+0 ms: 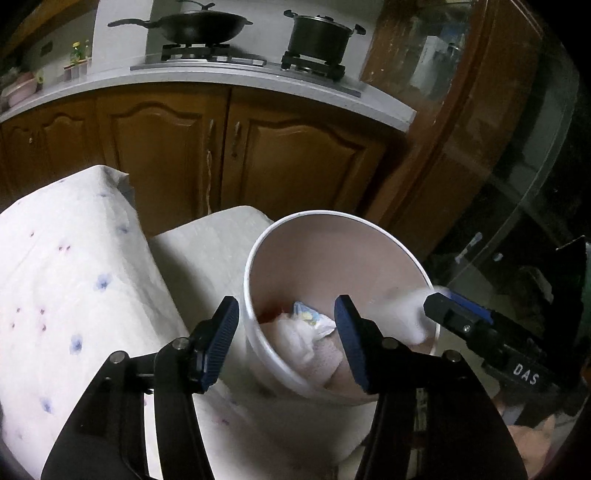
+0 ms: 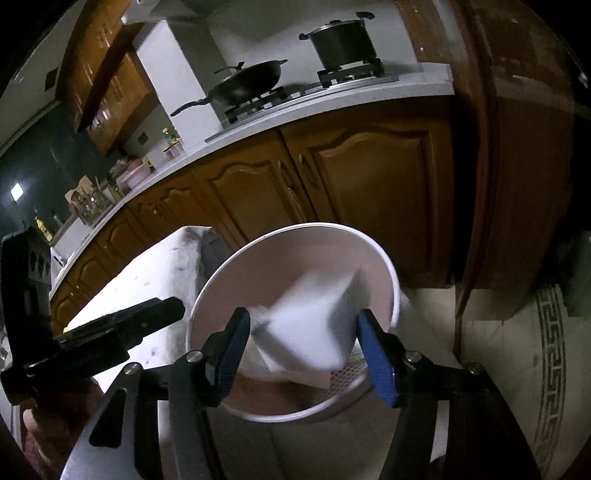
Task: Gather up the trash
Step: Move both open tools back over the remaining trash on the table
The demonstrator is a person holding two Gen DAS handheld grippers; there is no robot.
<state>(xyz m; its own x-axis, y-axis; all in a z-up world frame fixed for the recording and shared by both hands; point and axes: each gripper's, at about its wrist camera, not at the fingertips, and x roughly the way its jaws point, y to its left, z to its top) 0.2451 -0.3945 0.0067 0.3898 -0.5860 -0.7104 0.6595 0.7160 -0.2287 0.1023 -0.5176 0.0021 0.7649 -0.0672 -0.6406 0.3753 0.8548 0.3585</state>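
A white round bin [image 1: 388, 236] stands on the floor beside a cloth-covered table; it also shows in the right wrist view [image 2: 391, 273]. Crumpled white tissues and a printed wrapper [image 1: 314, 321] lie inside it. My right gripper [image 2: 303, 350] is open over the bin mouth, and a blurred white tissue [image 2: 314, 325] is between its fingers, falling into the bin. From the left wrist view that tissue [image 1: 406, 314] shows at the right gripper's tip [image 1: 439, 306]. My left gripper [image 1: 286, 339] is open and empty, straddling the bin's near-left rim.
A table with a floral white cloth [image 1: 55, 295] is on the left. Wooden kitchen cabinets [image 1: 166, 155] stand behind the bin under a counter with a wok [image 1: 199, 26] and a pot [image 1: 317, 37]. A wooden door frame [image 2: 517, 184] is to the right.
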